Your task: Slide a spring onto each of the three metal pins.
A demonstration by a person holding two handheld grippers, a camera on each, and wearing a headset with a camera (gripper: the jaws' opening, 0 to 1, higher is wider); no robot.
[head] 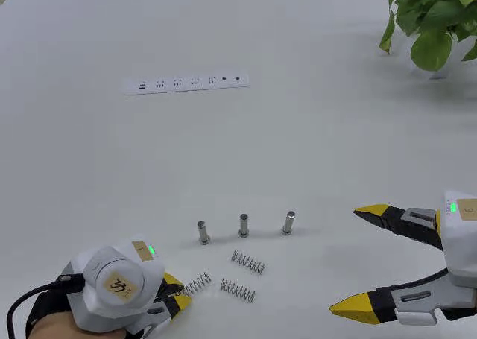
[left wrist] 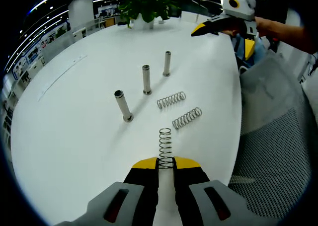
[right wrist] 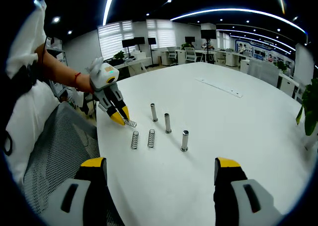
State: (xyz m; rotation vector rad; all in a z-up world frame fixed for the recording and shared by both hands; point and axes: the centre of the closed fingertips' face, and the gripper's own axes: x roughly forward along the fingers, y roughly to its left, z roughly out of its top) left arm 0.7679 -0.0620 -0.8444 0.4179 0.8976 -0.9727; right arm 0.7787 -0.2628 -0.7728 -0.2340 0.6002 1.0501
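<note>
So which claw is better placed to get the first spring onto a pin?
Probably left. The left claw is shut on a spring, close to the nearest pin; the right claw hangs open and empty, off to the side.

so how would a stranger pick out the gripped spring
On the white table stands a row of three pins. Of the springs before them, it is the leftmost spring in the head view, the only one pinched by the left tool.

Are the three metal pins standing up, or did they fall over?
Standing up. All three metal pins stand in a row on their wider bases on the white table, tops pointing up.
</note>
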